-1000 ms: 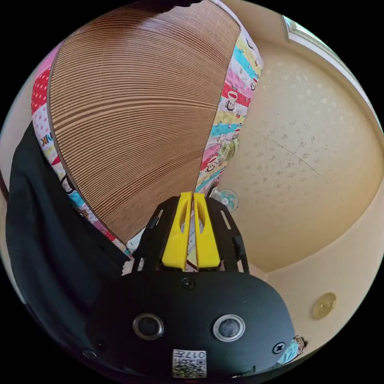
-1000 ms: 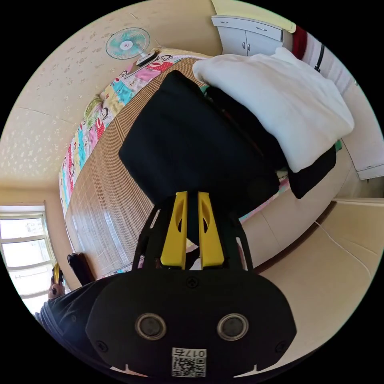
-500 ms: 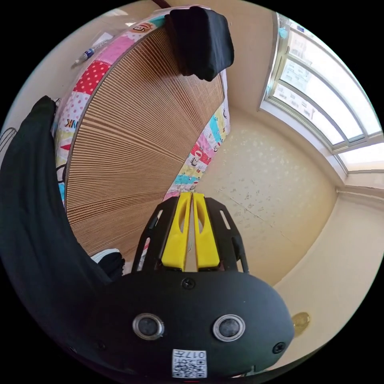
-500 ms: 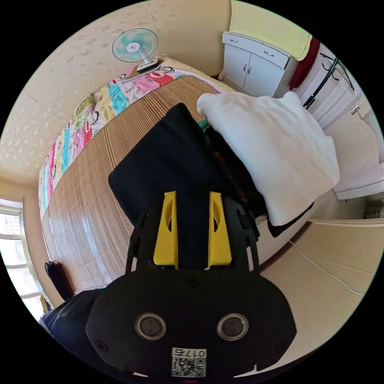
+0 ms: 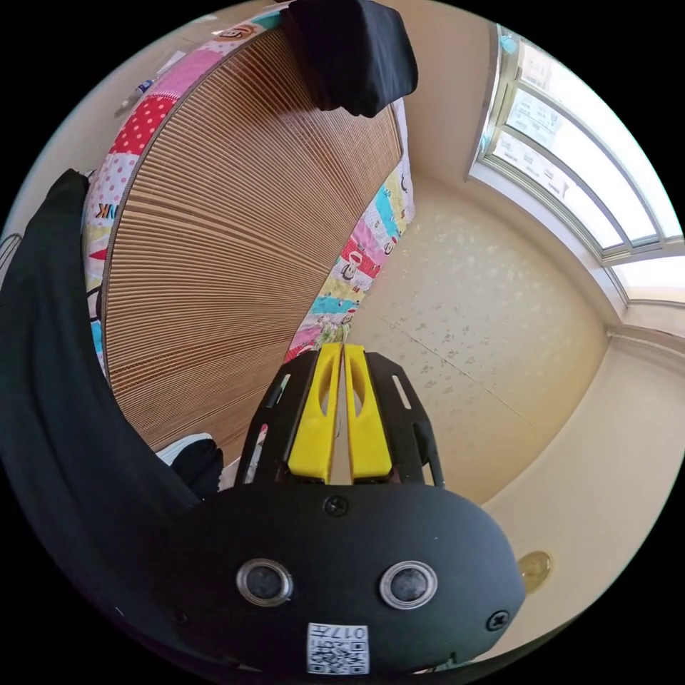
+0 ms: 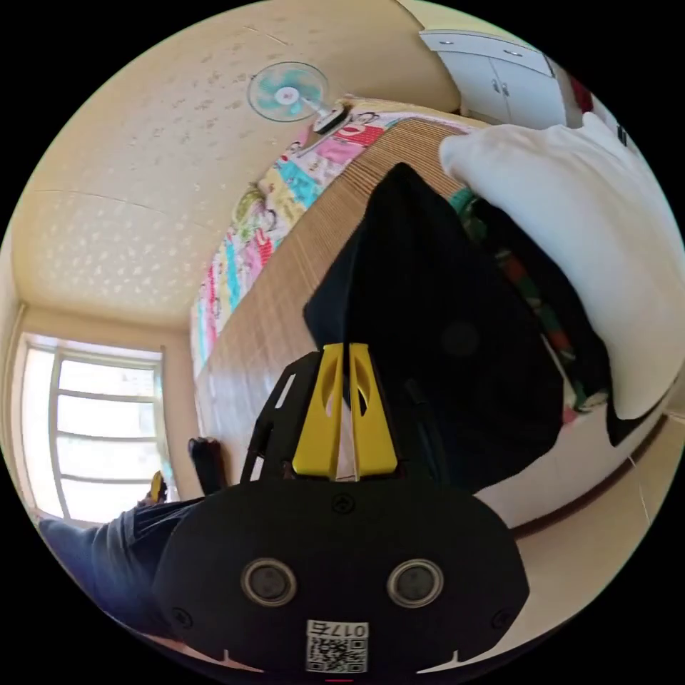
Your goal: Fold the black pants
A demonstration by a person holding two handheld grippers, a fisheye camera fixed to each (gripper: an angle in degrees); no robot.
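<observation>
The folded black pants [image 6: 435,335] lie on the bamboo mat [image 6: 285,321] beside the white pillow [image 6: 592,235], their long axis along the bed. The right gripper [image 6: 344,407] was open half a second ago; now its jaws are closed, empty. The left gripper [image 5: 340,410] stays closed, empty.

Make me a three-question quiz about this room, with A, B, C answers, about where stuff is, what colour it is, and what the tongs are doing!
1. Where do the black pants lie?
A. on the woven mat
B. on the floor
C. on the cupboard

2. What colour is the big pillow beside the pants?
A. red
B. white
C. blue

3. How are the right tongs now?
A. wide open
B. shut on the pillow
C. shut, holding nothing

Answers:
1 A, the folded pants rest on the brown woven mat covering the bed.
2 B, the pillow is plain white.
3 C, the yellow jaws meet, with nothing between them.
</observation>
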